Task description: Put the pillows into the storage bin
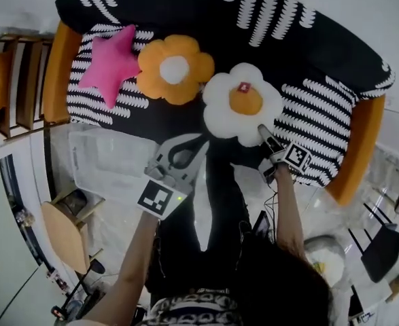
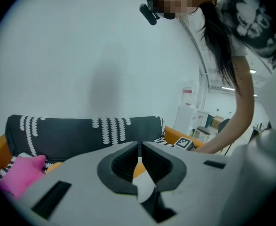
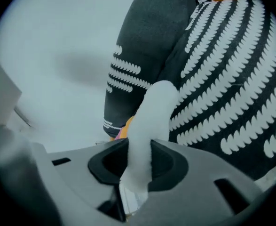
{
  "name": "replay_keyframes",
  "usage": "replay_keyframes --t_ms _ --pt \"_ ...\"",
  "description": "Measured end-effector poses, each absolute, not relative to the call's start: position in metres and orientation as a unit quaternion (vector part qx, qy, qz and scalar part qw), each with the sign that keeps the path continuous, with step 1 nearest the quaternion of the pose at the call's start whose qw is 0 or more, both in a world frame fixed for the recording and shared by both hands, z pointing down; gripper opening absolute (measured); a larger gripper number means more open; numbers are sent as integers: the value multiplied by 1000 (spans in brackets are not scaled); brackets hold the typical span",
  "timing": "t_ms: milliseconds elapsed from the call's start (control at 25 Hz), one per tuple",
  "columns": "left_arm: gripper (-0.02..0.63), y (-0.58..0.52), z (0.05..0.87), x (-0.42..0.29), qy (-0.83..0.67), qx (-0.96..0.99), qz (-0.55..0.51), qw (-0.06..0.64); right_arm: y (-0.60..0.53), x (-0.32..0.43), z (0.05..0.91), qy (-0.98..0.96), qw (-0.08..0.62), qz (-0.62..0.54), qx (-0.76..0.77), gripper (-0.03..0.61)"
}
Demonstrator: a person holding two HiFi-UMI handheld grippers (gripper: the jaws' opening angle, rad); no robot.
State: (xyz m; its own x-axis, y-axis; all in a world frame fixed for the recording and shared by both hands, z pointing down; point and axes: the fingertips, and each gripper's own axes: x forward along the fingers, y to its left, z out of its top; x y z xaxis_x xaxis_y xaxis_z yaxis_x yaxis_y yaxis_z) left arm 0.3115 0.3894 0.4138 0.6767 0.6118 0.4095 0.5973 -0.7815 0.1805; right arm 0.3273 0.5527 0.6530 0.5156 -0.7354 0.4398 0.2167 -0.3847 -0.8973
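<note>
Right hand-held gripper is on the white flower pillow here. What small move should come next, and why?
Probably lift the white flower pillow clear of the sofa and swing it toward the clear storage bin. The right hand-held gripper is clamped on the pillow's edge, and the bin stands just in front of the sofa.

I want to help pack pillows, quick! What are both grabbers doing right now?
Left gripper: closed, holding nothing.
Right gripper: closed on the edge of the white flower pillow.
</note>
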Motion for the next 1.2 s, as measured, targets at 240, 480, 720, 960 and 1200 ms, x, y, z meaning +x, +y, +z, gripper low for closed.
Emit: replay_keyframes --t_ms 240,480,720,960,1200 --pt "20 303 407 260 246 940 232 43 463 292 598 296 471 -466 -687 103" --pt "20 210 416 199 176 952 245 58 336 257 567 401 428 -477 -655 103" --pt "20 104 417 121 108 964 230 77 170 190 571 488 395 -499 -597 103" --pt "20 -6 420 21 19 968 232 93 18 85 599 526 346 -574 -523 104" --pt "20 -103 436 -82 -81 959 249 105 -101 -3 629 541 296 -620 -485 183"
